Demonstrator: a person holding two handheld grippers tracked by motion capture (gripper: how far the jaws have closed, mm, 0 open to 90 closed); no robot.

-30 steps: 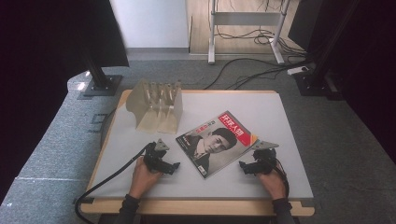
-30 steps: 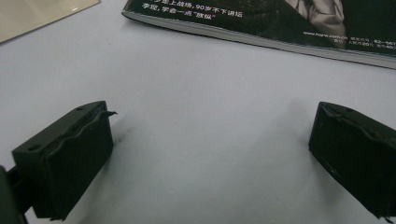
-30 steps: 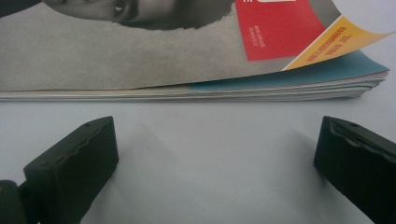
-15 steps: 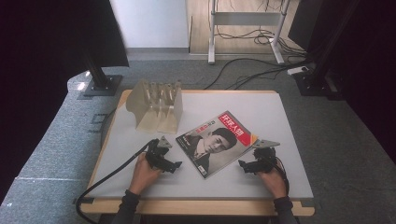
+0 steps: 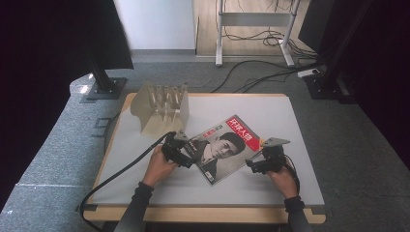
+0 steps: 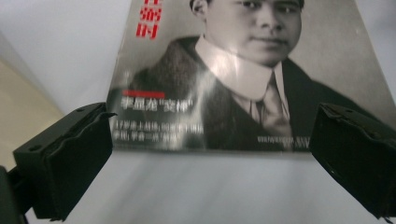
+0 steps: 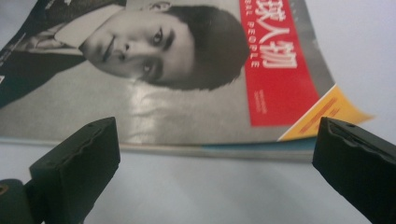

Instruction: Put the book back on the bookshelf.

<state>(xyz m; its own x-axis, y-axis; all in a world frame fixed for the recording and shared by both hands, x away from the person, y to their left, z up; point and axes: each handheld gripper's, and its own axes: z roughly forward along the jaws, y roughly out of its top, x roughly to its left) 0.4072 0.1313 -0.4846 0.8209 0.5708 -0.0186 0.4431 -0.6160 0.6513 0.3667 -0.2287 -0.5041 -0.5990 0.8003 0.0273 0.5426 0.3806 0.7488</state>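
Magazine (image 5: 222,148): I see it flat on the table (image 5: 270,188), between my two grippers.
Left gripper (image 5: 185,160): jaws wide apart, just at the magazine's near-left edge.
Right gripper (image 5: 251,166): jaws spread, facing the magazine's right edge, just short of it.

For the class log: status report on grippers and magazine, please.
Left gripper and right gripper open, flanking magazine. Magazine flat on table, ungrasped. Clear rack behind, not in the way.

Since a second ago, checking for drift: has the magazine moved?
No. The magazine keeps its place and angle beside the clear rack in the high view.
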